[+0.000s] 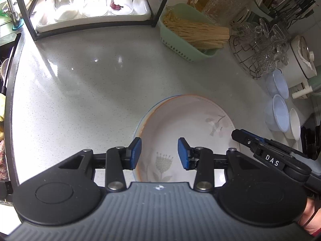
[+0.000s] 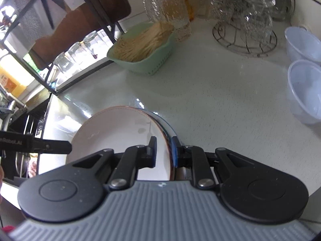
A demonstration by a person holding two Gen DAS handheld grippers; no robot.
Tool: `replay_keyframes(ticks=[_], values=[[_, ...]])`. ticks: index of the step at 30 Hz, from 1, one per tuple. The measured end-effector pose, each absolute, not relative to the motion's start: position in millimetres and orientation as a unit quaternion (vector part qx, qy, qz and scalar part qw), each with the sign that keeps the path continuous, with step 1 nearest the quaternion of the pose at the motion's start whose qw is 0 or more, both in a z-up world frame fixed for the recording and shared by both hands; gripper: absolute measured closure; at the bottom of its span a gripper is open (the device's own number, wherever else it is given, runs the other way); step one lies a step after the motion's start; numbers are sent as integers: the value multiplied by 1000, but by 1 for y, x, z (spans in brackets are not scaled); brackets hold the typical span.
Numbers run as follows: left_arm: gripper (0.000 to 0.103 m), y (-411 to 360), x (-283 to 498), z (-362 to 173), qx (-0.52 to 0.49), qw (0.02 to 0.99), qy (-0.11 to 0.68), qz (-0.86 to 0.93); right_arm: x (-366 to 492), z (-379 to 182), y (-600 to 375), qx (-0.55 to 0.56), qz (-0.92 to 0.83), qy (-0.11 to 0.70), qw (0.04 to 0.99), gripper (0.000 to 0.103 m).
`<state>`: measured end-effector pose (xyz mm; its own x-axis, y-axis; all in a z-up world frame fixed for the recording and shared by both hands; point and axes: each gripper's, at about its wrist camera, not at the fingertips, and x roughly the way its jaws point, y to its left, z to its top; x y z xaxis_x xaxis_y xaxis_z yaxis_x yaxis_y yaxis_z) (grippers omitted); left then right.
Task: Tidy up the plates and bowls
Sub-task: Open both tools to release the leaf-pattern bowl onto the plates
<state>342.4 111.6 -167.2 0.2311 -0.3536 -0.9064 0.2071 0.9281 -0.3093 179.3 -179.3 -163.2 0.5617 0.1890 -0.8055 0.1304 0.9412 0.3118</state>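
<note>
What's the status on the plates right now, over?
Right gripper shut on floral plate rim, stacked on a blue-rimmed plate. Left gripper open above it, holding nothing. Counter ahead bare; blue bowls off right.

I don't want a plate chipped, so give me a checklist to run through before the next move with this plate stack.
1. Right gripper pinches the rim of the top plate: ok, its fingers close on the rim's edge.
2. Left gripper is free: ok, jaws apart over the plate with nothing between the pads.
3. Top plate sits square on the blue-rimmed plate beneath: not ok, it is offset, the lower rim showing on one side.
4. Countertop beyond the stack is bare: ok.
5. Plastic bowls stand apart from the stack: ok.
6. How many plates are stacked: cannot tell.
</note>
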Motion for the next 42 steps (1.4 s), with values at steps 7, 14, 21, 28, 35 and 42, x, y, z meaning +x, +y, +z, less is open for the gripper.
replay_keyframes(ticks=[7,14,21,28,35,42], values=[[58,99,326,-163,-69,798,577,-161,175,-154,-176,131,51,445,885,84],[58,84,312,-154,-94,813,559,-137,168,-140,-187,114,71,421,897,84],[58,58,290,-132,-61,842,520,-129,160,-124,-209,117,82,403,904,84],[57,44,261,-101,-66,868,478,-114,148,-99,-226,114,97,382,912,85],[57,45,225,-69,-75,886,446,-102,130,-74,-222,107,115,361,919,85],[57,54,200,-44,-59,902,415,-105,107,-48,-215,108,111,338,928,85]])
